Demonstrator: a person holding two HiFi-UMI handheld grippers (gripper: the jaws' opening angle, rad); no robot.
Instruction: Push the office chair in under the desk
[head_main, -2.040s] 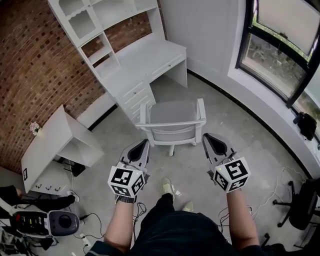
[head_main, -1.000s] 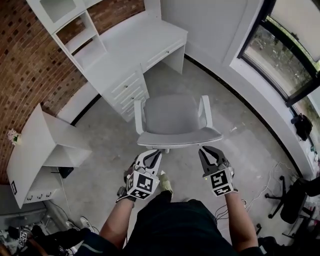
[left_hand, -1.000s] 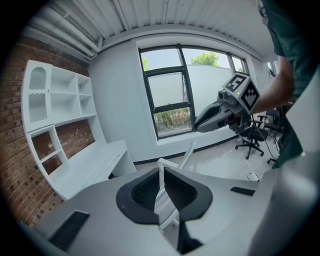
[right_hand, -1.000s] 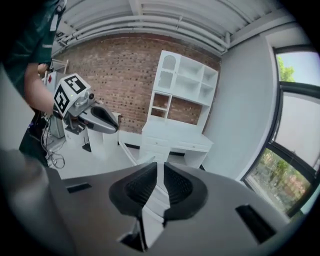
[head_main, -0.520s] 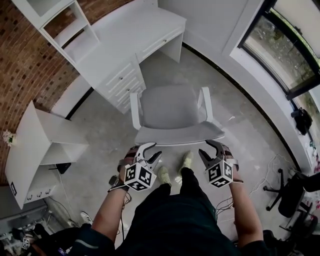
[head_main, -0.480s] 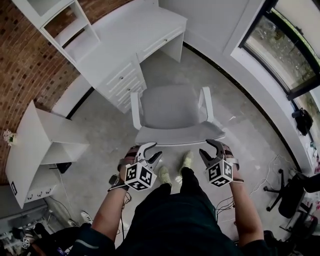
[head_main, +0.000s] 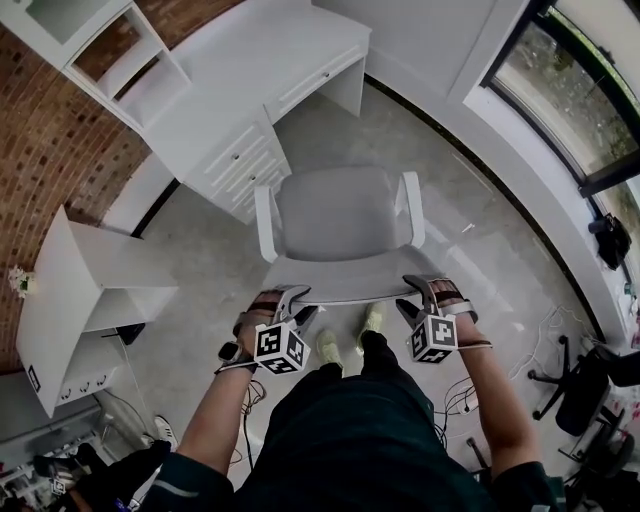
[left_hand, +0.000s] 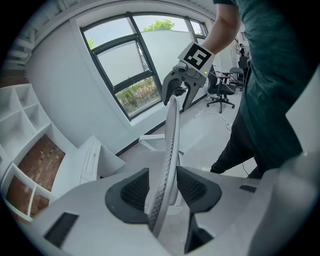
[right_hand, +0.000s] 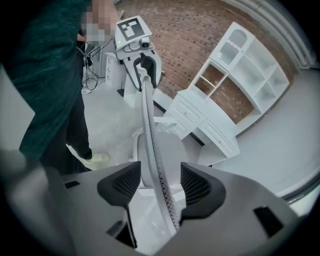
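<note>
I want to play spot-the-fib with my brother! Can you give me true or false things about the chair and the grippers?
1. The chair is already tucked under the desk. False: it stands out on the floor, apart from the desk.
2. The chair's backrest sits between the jaws of the left gripper and the right gripper. True.
3. Both grippers are shut tight on the backrest. False: their jaws have just been opening and stand apart on either side of it.
4. The desk stands against a brick wall. True.
5. The chair is black. False: it is white and grey.
</note>
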